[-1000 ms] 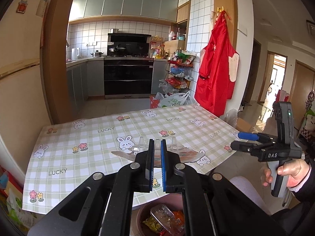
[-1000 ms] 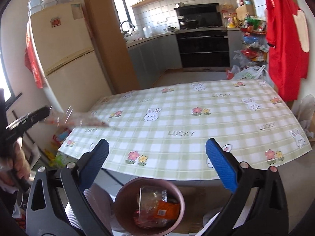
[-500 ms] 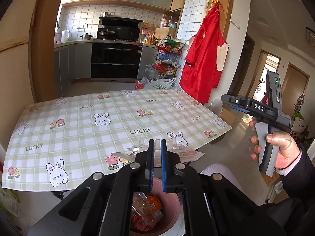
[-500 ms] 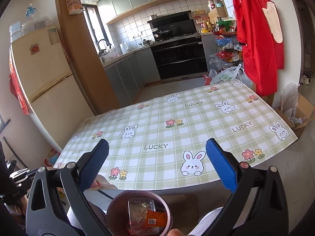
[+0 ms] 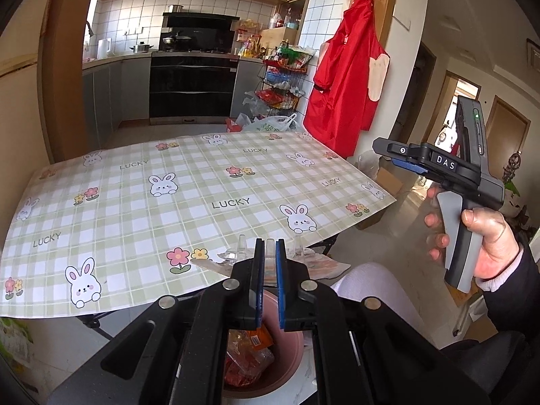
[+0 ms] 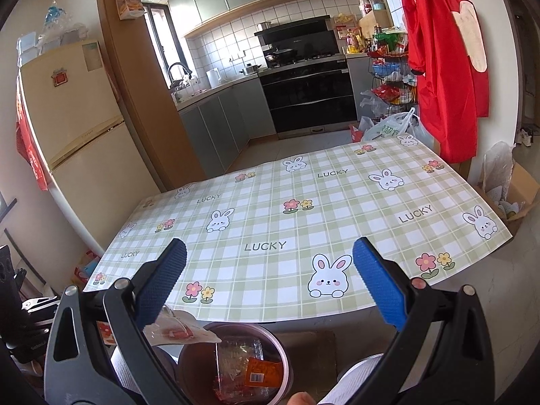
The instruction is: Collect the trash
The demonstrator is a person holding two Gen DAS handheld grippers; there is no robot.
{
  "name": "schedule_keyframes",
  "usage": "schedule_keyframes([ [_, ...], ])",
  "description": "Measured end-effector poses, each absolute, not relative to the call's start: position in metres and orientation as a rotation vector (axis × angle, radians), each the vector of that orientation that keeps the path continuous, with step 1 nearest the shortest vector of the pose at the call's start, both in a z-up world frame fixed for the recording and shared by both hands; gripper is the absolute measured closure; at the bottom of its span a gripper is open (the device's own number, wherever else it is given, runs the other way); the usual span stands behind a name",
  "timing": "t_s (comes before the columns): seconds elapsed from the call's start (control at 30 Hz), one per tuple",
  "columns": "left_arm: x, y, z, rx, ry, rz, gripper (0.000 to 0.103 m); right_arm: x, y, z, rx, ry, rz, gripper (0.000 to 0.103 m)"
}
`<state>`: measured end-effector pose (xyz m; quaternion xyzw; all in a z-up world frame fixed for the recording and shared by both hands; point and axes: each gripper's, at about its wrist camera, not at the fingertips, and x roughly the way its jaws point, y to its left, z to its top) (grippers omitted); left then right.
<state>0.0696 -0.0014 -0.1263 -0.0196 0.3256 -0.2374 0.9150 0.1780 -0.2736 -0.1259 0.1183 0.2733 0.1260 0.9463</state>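
My left gripper (image 5: 269, 253) is shut on a clear plastic wrapper (image 5: 324, 265) with orange print. It holds the wrapper just past the table's near edge, above a pink bin (image 5: 293, 344). In the right wrist view the same wrapper (image 6: 182, 332) hangs over the left rim of the bin (image 6: 281, 354), which holds several crumpled wrappers and an orange packet (image 6: 261, 373). My right gripper (image 6: 268, 248) stands open with nothing between its blue pads. In the left wrist view it is off to the right (image 5: 388, 150), held in a hand, away from the table.
The table with a green checked bunny cloth (image 5: 202, 185) fills the middle. Behind it are the kitchen counter and oven (image 5: 192, 84). A red apron (image 5: 344, 84) hangs on the right, with plastic bags (image 6: 391, 128) below a wire rack. A fridge (image 6: 74, 128) stands at the left.
My left gripper has come down and back from over the table to above the bin, still shut on the wrapper. The right gripper has shifted sideways and stays open.
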Motion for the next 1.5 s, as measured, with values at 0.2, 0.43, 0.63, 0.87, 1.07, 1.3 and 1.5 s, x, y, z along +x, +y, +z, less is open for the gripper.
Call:
schedule_keyframes([
  [0.2,0.077,-0.003,-0.133,-0.06,0.681,-0.476,0.034,0.178,-0.272,-0.127,0.236,0.559,0.243,0.006],
  [0.43,0.078,0.016,-0.127,-0.068,0.628,-0.351,0.009,0.175,-0.27,-0.125,0.209,0.535,0.191,0.006],
  [0.63,0.082,0.031,-0.114,-0.042,0.599,-0.227,0.006,0.174,-0.259,-0.118,0.152,0.544,0.208,0.006],
  [0.87,0.077,0.034,-0.093,0.044,0.518,-0.181,0.006,0.165,-0.248,-0.092,0.085,0.507,0.23,0.006],
  [1.07,0.069,0.035,-0.063,0.083,0.438,-0.157,0.006,0.153,-0.238,-0.062,0.026,0.456,0.255,0.006],
  [1.3,0.059,0.029,-0.021,0.138,0.33,-0.145,0.006,0.14,-0.228,-0.035,-0.011,0.393,0.282,0.006],
  [1.5,0.051,0.026,0.0,0.143,0.28,-0.154,0.006,0.131,-0.223,-0.02,-0.042,0.36,0.282,0.006],
])
